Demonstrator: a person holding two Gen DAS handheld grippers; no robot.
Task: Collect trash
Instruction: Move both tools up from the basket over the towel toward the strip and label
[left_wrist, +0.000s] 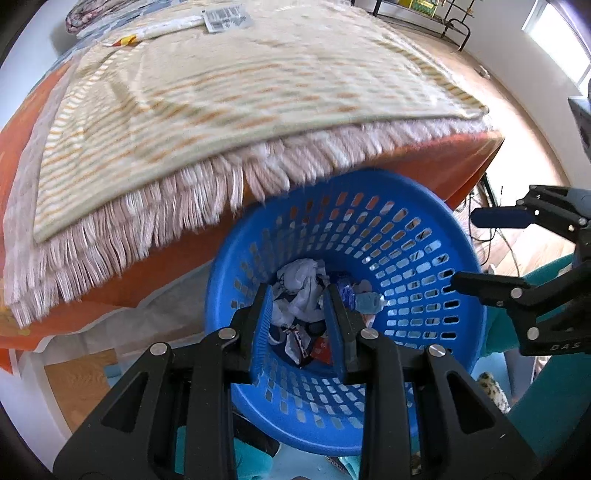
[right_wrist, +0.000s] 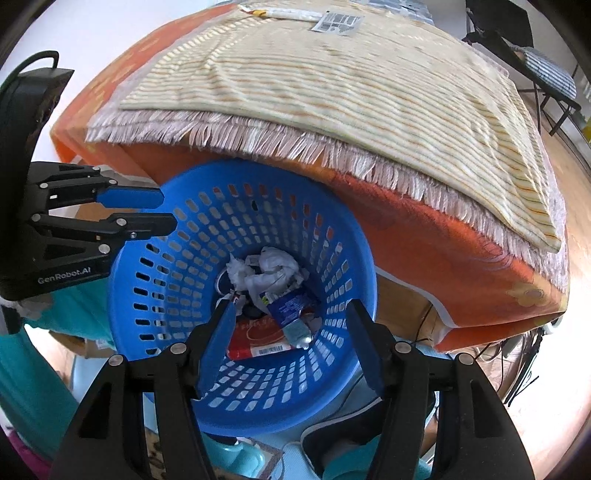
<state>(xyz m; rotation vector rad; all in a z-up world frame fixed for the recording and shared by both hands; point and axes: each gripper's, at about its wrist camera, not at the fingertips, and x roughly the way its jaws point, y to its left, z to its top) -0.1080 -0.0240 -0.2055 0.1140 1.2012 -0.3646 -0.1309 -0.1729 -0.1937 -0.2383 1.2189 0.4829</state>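
Note:
A blue perforated basket (left_wrist: 406, 258) (right_wrist: 177, 266) stands on the floor against the table's edge. At its bottom lies trash: crumpled white paper (left_wrist: 304, 291) (right_wrist: 266, 269), a blue tube-like wrapper (right_wrist: 290, 310) and a red packet (right_wrist: 255, 338). My left gripper (left_wrist: 298, 288) (right_wrist: 169, 210) points down into the basket with its jaws a little apart and nothing pressed between them. Over the same basket my right gripper (right_wrist: 291, 303) (left_wrist: 466, 249) hangs open wide and empty.
A table draped in orange cloth (left_wrist: 424, 155) (right_wrist: 424, 229) carries a striped, fringed mat (left_wrist: 258, 92) (right_wrist: 369, 92). A barcode label (left_wrist: 227, 16) (right_wrist: 334, 20) and a flat wrapper (left_wrist: 125, 40) lie at its far end. Dark metal chair frames (right_wrist: 546, 88) stand beyond, with cables (right_wrist: 524, 369) on the wooden floor.

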